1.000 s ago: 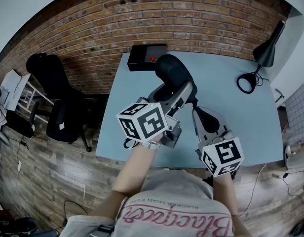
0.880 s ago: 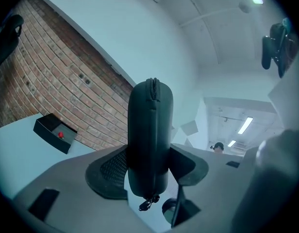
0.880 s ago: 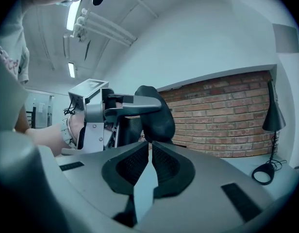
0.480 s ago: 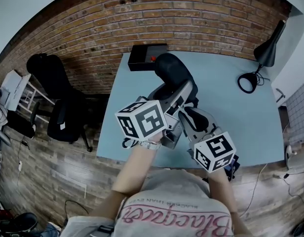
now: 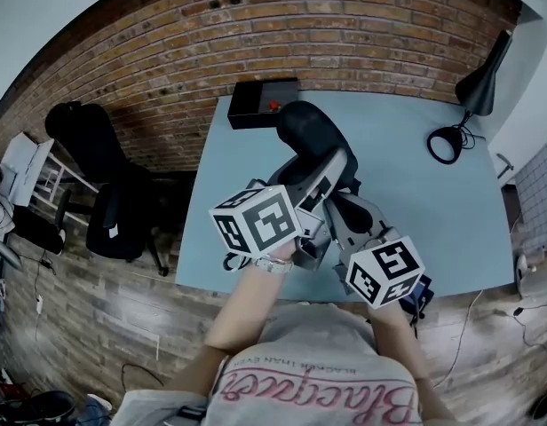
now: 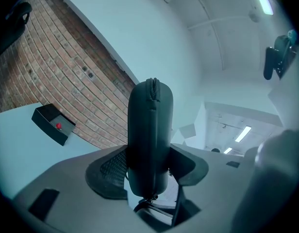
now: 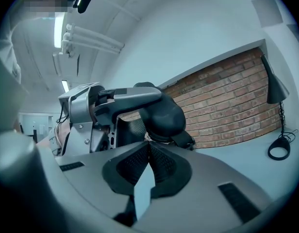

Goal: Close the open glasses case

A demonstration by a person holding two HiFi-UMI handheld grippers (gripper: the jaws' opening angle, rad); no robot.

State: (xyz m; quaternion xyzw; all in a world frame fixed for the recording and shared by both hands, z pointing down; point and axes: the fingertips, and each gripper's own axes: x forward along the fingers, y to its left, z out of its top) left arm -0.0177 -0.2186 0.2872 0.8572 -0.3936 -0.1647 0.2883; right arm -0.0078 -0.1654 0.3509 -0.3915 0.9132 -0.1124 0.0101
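A black zipped glasses case (image 5: 311, 135) is held up above the blue table (image 5: 424, 198). My left gripper (image 5: 334, 169) is shut on it. In the left gripper view the case (image 6: 149, 135) stands upright between the jaws, its zip seam running over the top. My right gripper (image 5: 337, 204) is just below and right of the left one. In the right gripper view its jaws are shut, and the right gripper's tips (image 7: 148, 145) meet right under the case (image 7: 161, 114). Whether they pinch anything there is hidden.
A black box with a red button (image 5: 265, 102) sits at the table's far left corner. A black desk lamp (image 5: 467, 105) stands at the far right. A black office chair (image 5: 105, 189) stands left of the table, before a brick wall.
My right gripper has moved left and up from the table's near edge until it sits close under the held case. The left gripper and the case have barely shifted.
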